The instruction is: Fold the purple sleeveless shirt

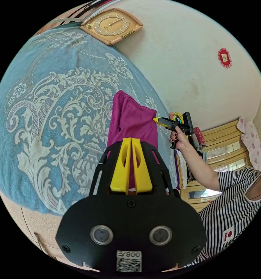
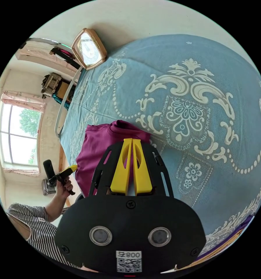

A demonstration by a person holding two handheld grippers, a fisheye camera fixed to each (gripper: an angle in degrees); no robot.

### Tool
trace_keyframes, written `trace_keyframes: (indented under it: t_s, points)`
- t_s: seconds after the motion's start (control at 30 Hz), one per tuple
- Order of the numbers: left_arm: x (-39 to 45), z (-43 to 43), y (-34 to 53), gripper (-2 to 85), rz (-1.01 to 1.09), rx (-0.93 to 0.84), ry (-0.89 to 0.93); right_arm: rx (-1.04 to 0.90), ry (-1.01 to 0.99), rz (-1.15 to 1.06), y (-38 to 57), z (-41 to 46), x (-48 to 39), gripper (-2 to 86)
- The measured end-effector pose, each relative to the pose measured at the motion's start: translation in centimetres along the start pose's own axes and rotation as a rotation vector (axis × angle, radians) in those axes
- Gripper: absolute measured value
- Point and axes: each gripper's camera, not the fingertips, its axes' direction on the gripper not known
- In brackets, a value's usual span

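The purple sleeveless shirt point(image 1: 130, 122) hangs bunched over the blue patterned bedspread point(image 1: 49, 116), pinched at two places. My left gripper point(image 1: 131, 139) has its yellow jaws shut on the shirt's near edge. It also appears in the right gripper view, where this left gripper point(image 2: 73, 167) sits in a hand at the side of the shirt point(image 2: 98, 145). My right gripper point(image 2: 132, 140) is shut on the cloth's upper fold. In the left gripper view, that right gripper point(image 1: 157, 119) nips a corner of the shirt.
The bedspread point(image 2: 194, 101) covers a wide bed. A square wall clock point(image 1: 111, 24) hangs above it. A person in a striped top point(image 1: 229, 209) stands beside the bed. Behind are wooden cabinets point(image 1: 223, 145), and a window point(image 2: 18, 133) lies off to the side.
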Motion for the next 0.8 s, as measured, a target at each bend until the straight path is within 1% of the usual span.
trace_keyframes:
  t_s: [0.07, 0.2, 0.3, 0.4, 0.47, 0.53, 0.6, 0.67, 0.8]
  points:
    - [0.5, 0.1, -0.2, 0.2, 0.021, 0.005, -0.009, 0.036, -0.005, -0.055, 1.1, -0.9, -1.9, 0.0]
    - [0.6, 1.5, -0.4, 0.1, 0.009, -0.024, -0.076, 0.029, 0.020, -0.118, 2.0, -0.2, -4.5, 0.1]
    - [0.6, 2.2, -0.2, 0.1, -0.004, -0.031, -0.110, 0.053, 0.064, -0.095, 2.5, -0.4, -4.7, 0.1]
    - [0.7, 2.6, 0.4, 0.1, -0.009, -0.031, -0.115, 0.124, 0.073, -0.037, 3.9, -2.2, -3.4, 0.1]
    - [0.6, 2.8, 0.7, 0.1, -0.016, -0.029, -0.103, 0.150, 0.058, -0.011, 5.4, -3.5, -2.6, 0.0]
    - [0.6, 2.9, 0.9, 0.1, -0.022, -0.023, -0.089, 0.167, 0.015, -0.032, 6.6, -4.0, -3.1, 0.0]
    - [1.1, 2.9, 1.1, 0.1, -0.013, -0.004, -0.079, 0.151, -0.009, -0.080, 7.2, -3.7, -4.3, 0.0]
    - [1.5, 3.1, 1.1, 0.1, -0.002, -0.002, -0.076, 0.108, 0.018, -0.138, 6.8, -1.9, -6.0, 0.0]
    - [1.6, 4.1, 1.3, 0.1, -0.002, -0.025, -0.094, -0.002, 0.064, -0.119, 4.2, 2.3, -5.7, 0.1]
